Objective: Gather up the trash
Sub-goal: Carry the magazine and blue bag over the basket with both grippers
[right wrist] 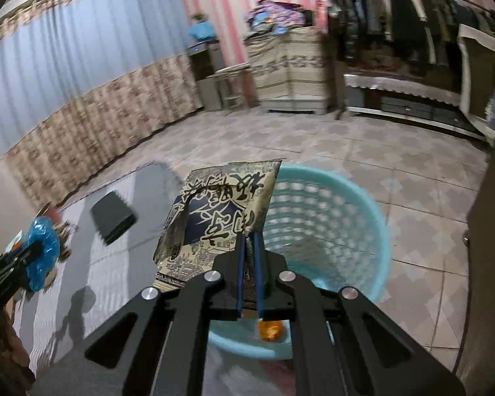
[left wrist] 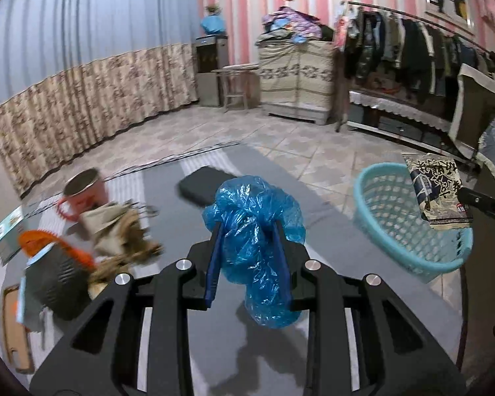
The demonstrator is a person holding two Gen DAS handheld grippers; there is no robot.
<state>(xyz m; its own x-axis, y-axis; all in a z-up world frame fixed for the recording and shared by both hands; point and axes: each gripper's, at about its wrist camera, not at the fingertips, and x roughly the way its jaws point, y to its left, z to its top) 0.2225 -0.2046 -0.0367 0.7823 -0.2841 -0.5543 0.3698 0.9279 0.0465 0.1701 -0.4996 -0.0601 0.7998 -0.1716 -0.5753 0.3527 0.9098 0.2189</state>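
Observation:
My left gripper is shut on a crumpled blue plastic bag and holds it above the grey table. My right gripper is shut on a printed snack wrapper and holds it over the near left rim of the light blue trash basket. The basket stands on the floor off the table's right edge, with the wrapper above its far side. An orange round object lies inside the basket. The blue bag also shows at the left in the right wrist view.
On the table's left lie crumpled brown paper scraps, a red cup, a dark ribbed pot with orange handle, a small box and a black flat case. A chair stands at right.

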